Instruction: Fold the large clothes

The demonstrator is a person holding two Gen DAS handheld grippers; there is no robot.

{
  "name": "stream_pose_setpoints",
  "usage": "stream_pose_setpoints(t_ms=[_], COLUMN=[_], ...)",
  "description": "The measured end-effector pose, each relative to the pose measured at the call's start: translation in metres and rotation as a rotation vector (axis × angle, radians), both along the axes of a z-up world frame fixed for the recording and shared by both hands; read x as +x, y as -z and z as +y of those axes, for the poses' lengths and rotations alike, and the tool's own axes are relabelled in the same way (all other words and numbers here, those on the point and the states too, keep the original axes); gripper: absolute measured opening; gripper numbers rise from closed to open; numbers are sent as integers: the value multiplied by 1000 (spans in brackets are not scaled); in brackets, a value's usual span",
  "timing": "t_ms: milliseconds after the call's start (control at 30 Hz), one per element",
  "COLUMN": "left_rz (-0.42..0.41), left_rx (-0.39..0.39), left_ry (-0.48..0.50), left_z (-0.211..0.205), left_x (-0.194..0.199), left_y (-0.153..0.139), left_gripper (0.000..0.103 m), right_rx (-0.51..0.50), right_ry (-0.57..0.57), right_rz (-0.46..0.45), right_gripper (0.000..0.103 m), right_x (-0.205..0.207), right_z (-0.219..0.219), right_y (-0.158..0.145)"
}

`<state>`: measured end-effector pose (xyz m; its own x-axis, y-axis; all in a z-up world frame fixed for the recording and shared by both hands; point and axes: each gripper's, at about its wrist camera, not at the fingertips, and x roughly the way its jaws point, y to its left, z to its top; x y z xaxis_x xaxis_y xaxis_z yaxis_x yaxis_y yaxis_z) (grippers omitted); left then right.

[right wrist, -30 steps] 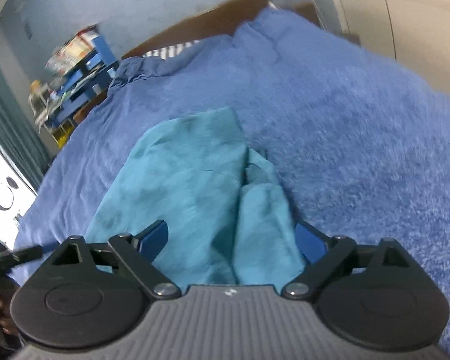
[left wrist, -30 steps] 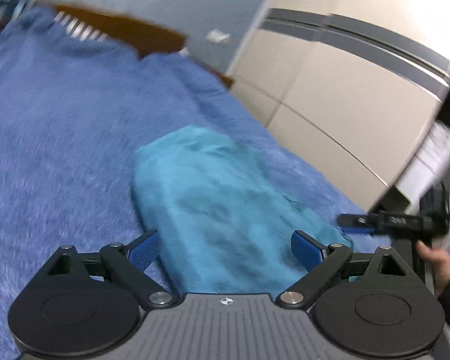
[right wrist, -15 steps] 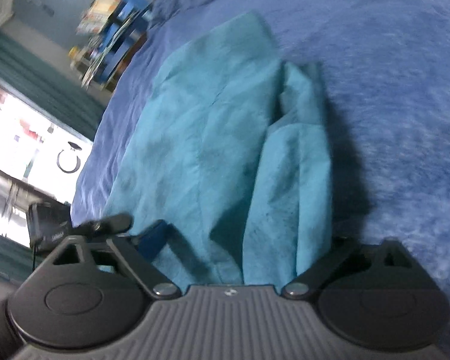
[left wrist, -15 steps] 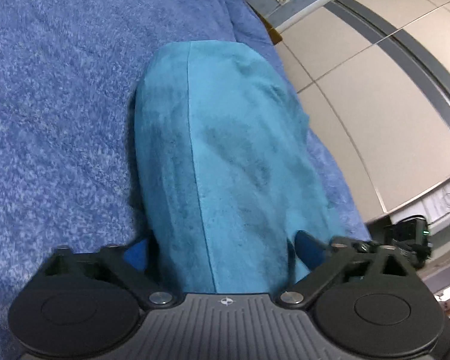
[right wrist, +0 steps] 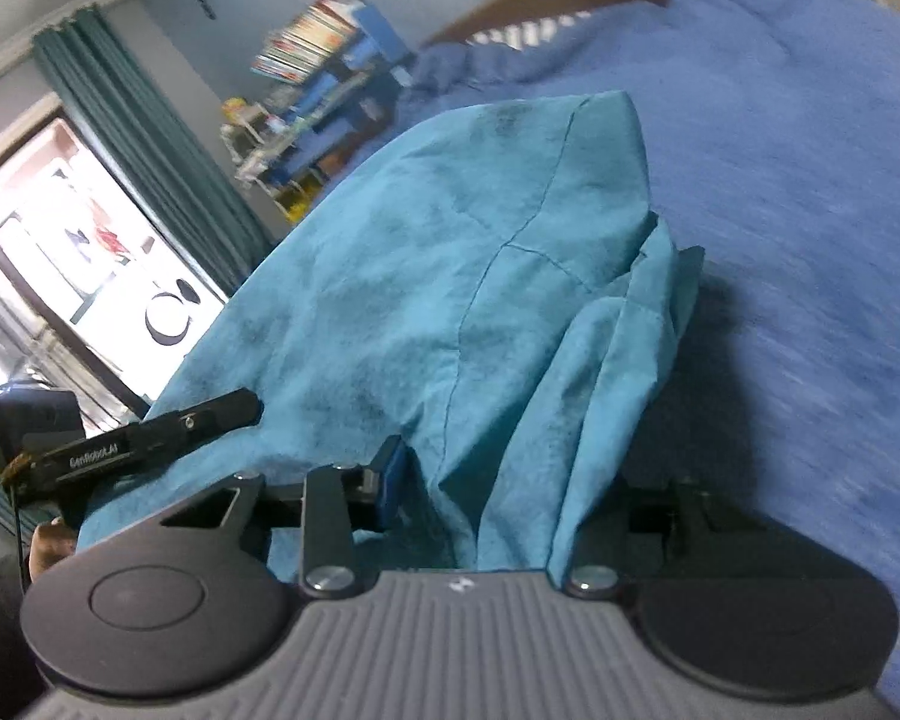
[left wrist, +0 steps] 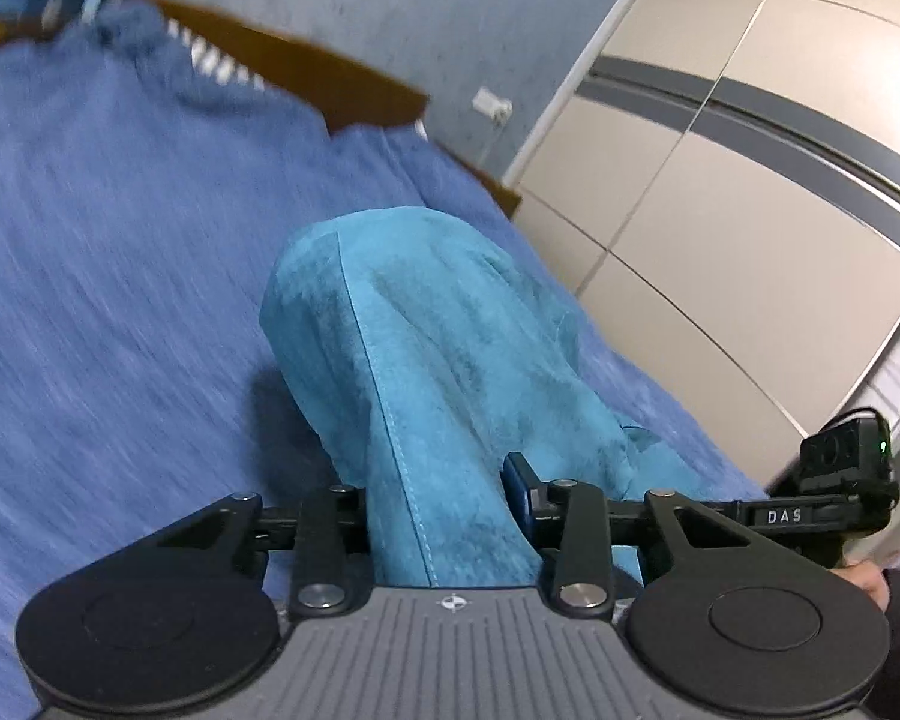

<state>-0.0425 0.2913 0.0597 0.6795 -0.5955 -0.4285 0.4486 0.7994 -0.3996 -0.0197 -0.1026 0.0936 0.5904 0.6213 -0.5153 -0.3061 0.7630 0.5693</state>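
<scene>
A large teal garment (left wrist: 450, 348) hangs in folds from both grippers above a blue fleece blanket (left wrist: 102, 276) that covers a bed. My left gripper (left wrist: 444, 510) is shut on the garment's near edge; one blue pad (left wrist: 517, 489) shows and the other is buried in cloth. My right gripper (right wrist: 498, 498) is shut on the same edge further right, bunching the teal garment (right wrist: 426, 276) there. Its left pad (right wrist: 390, 477) shows, while cloth covers the right one. Each view catches the other gripper at its side: right gripper (left wrist: 834, 480), left gripper (right wrist: 150, 438).
A beige wardrobe (left wrist: 738, 228) runs along the bed's right side. A brown headboard (left wrist: 330, 78) stands at the far end. In the right wrist view, a cluttered bookshelf (right wrist: 318, 90), a green curtain (right wrist: 150, 138) and a bright window (right wrist: 72, 252) lie to the left. A hand (right wrist: 48, 546) holds the left gripper.
Both grippers were open over the flat garment, dropped onto its near edge and closed. The cloth now rises off the blanket, casting a shadow below.
</scene>
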Motion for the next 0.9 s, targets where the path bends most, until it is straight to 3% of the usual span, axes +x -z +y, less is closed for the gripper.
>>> stream_pose_setpoints(t_ms=[133, 233, 300, 400, 467, 567, 767, 900], left_rz=[-78, -84, -46, 109, 177, 172, 158, 111], left_rx=[67, 117, 164, 217, 201, 146, 17, 51], left_ry=[-69, -142, -181, -224, -257, -250, -233, -233], left_z=[39, 65, 78, 91, 102, 112, 134, 136], left_x=[-7, -5, 3, 14, 12, -7, -42, -56], left_y=[-26, -33, -22, 10, 32, 49, 54, 37], left_gripper=[39, 39, 42, 52, 63, 79, 78, 77], right_rx=[22, 15, -27, -108, -94, -91, -32, -69], right_ry=[-37, -33, -15, 1, 3, 13, 58, 81], right_rz=[-29, 14, 81, 129, 129, 151, 171, 124], right_gripper=[43, 43, 43, 45, 46, 52, 56, 56], right_x=[28, 54, 68, 69, 63, 58, 39, 18], right_z=[54, 90, 111, 128, 127, 117, 87, 79], right_y=[-6, 10, 30, 55, 60, 67, 73, 60])
